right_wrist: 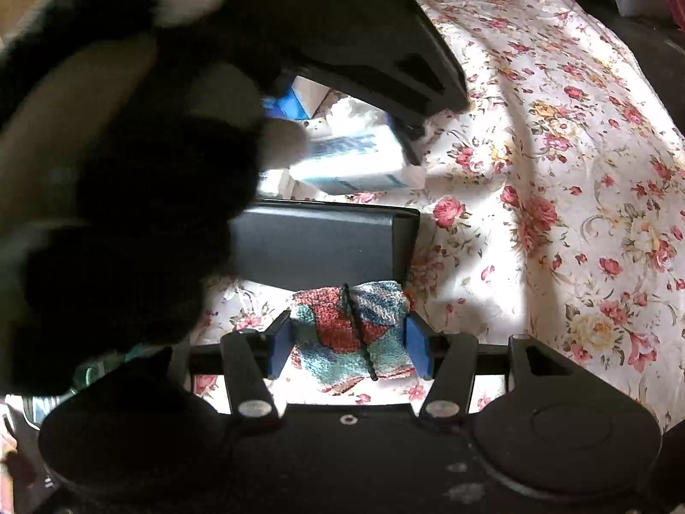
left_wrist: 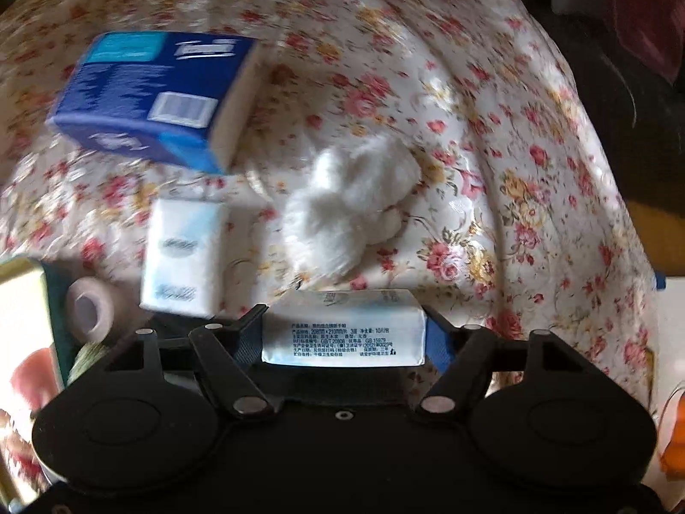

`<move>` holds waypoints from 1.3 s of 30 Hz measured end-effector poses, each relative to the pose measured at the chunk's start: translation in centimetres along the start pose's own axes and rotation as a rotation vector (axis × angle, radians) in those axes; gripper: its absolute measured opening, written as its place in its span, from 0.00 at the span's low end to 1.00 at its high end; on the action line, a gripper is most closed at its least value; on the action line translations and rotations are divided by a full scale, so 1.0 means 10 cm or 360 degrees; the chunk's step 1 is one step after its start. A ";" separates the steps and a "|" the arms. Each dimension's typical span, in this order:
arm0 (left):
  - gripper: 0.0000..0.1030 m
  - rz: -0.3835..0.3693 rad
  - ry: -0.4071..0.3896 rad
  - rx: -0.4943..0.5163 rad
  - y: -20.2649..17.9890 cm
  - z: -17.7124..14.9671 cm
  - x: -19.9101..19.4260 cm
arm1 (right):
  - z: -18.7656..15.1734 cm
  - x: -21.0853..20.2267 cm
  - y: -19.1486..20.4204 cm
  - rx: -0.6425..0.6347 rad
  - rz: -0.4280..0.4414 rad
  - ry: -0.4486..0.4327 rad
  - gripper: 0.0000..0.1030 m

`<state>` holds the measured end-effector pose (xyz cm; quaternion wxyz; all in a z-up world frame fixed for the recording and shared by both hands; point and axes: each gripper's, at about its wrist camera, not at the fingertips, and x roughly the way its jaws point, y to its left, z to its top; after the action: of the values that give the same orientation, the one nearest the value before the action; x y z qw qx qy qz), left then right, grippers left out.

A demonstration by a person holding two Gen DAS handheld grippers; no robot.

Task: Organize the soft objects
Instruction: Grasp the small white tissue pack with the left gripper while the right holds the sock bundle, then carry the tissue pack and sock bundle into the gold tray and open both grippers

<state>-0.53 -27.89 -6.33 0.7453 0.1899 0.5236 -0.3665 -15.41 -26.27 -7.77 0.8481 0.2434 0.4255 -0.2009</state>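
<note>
Glossy rectangular tissue packet point(left_wrist: 342, 327) clamped in left claw point(left_wrist: 344, 334), nubbly knitted cloth point(right_wrist: 349, 334) (folded, multicoloured) pinched in right claw point(right_wrist: 349, 340), fluffy cotton wad point(left_wrist: 351, 197) on floral-printed bedsheet point(left_wrist: 513, 171).

The left tongs point(left_wrist: 343, 334) have a black body with two round domed housings side by side, matte and smooth. Above those housings, black linkage bars cross in a scissor pattern, pinned by silver rivets, and one small screw sits between the housings. The fingers carry blue pads point(left_wrist: 441, 345). The right tongs point(right_wrist: 349, 342) share that build: black housings, silver pivot rivets, blue pads point(right_wrist: 417, 349), with pale scuff marks below the housings.
</note>
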 end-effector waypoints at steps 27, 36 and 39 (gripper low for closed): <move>0.67 0.0399 -0.0397 -0.0544 1.50 -1.00 -1.56 | -0.15 -0.08 0.36 -0.0300 0.0101 -0.0089 0.52; 0.67 0.0485 -0.0408 -0.0785 2.07 -1.24 -1.72 | -0.13 -0.15 0.48 -0.0336 0.0190 -0.0119 0.52; 0.67 0.0524 -0.0426 -0.0815 2.16 -1.26 -1.73 | -0.10 -0.22 0.55 -0.0346 0.0240 -0.0152 0.52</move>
<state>4.39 0.74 2.61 0.8803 0.0287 0.4583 -0.1193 -14.24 -20.93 -5.14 0.9014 0.1716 0.3845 -0.1007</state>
